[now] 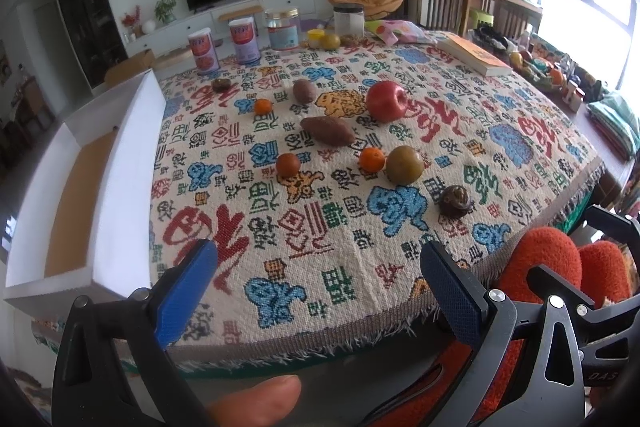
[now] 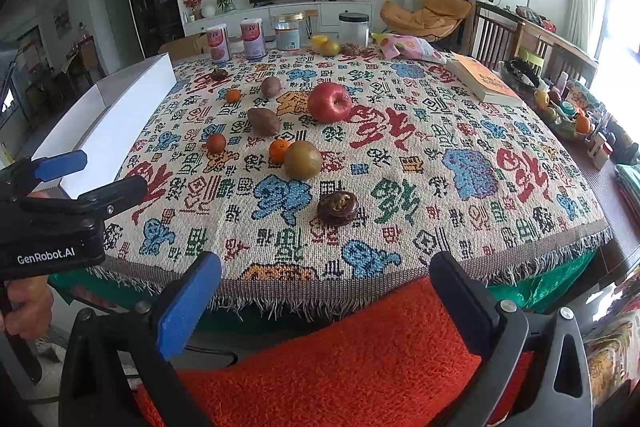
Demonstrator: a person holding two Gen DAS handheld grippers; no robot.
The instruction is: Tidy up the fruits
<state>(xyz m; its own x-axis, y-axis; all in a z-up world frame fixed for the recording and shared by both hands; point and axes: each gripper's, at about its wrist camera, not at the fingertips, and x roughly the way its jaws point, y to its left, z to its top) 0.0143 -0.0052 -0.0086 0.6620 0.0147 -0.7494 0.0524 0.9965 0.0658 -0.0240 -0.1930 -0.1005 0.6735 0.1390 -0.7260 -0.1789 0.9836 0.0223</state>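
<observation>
Loose fruit lies on a patterned tablecloth: a red apple, a brown-green pear, small oranges, a brown oblong fruit and a dark mangosteen. A white box stands at the table's left. My left gripper is open and empty at the near edge; it also shows at the left of the right wrist view. My right gripper is open and empty, short of the table.
Cans and jars stand along the far edge, with a snack bag and a book at the right. A cluttered side table is at the far right. An orange fuzzy cushion lies below the near edge.
</observation>
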